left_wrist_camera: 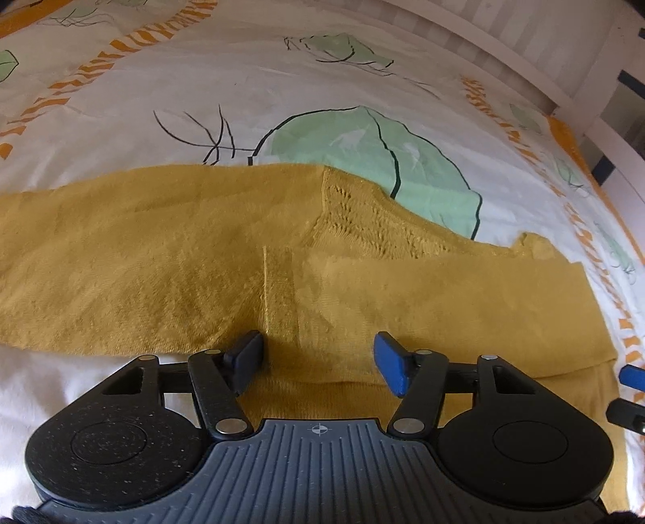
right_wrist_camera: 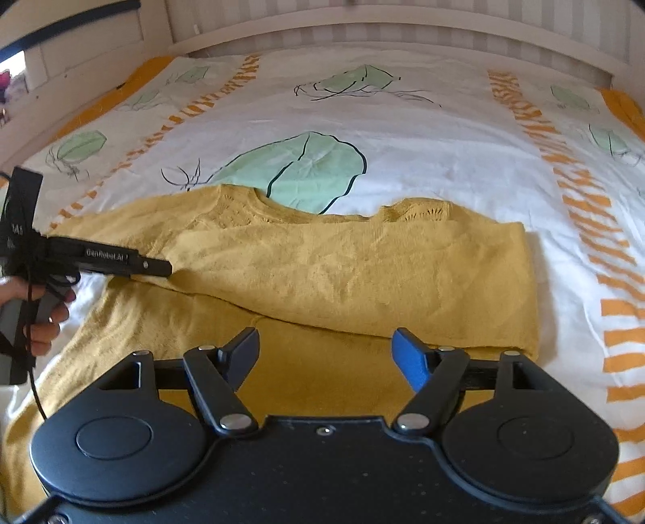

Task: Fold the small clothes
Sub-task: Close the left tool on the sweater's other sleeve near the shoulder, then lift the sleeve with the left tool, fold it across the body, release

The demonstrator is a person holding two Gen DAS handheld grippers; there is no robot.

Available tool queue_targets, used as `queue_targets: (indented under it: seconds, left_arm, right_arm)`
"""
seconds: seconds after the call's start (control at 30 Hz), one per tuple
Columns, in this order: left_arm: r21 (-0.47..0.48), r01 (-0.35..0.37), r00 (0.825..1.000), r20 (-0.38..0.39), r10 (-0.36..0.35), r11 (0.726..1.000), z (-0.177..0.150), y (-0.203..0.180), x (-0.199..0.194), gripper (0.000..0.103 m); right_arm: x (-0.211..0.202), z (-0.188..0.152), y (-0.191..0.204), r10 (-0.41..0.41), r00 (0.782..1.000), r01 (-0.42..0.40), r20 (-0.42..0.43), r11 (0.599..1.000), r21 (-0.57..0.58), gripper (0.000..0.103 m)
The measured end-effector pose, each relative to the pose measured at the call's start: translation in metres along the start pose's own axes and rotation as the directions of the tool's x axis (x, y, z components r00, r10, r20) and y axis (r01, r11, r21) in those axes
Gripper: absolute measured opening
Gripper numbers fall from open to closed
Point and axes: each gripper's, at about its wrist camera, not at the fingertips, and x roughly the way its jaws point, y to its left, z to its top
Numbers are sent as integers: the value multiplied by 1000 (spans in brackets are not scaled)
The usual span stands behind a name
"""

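Observation:
A mustard-yellow knitted sweater [left_wrist_camera: 161,262] [right_wrist_camera: 363,274] lies flat on the bed, with one sleeve folded across its body and the eyelet-patterned neckline toward the far side. My left gripper [left_wrist_camera: 318,358] hovers low over the sweater's near part, jaws apart, with a ribbed band of fabric lying between the fingers but not pinched. In the right wrist view the left gripper [right_wrist_camera: 165,268] reaches in from the left, its tip at the folded sleeve, held by a hand [right_wrist_camera: 40,318]. My right gripper [right_wrist_camera: 326,354] stands open above the sweater's lower body, holding nothing.
The bed cover [right_wrist_camera: 423,153] is white with green leaves and orange striped bands. A white slatted bed frame [right_wrist_camera: 363,28] runs along the far side. A blue pad of the right gripper [left_wrist_camera: 633,377] shows at the right edge of the left wrist view.

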Motion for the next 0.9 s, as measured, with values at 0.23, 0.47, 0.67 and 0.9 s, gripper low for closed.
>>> queue_targets:
  seconds: [0.23, 0.47, 0.67, 0.9]
  left_arm:
    - [-14, -19, 999, 31, 19, 1000, 4, -1, 4, 26]
    - [-1, -65, 982, 176, 65, 998, 8, -14, -27, 9]
    - [118, -161, 954, 272, 124, 980, 6, -33, -52, 9]
    - [-38, -154, 988, 26, 155, 987, 7, 5, -6, 15]
  right_arm:
    - [15, -6, -9, 30, 997, -24, -70, 997, 76, 77]
    - [18, -8, -8, 18, 996, -11, -83, 997, 78, 77]
    - [19, -6, -12, 9, 996, -1, -89, 996, 86, 77]
    - [23, -7, -17, 2, 992, 11, -123, 994, 108, 77]
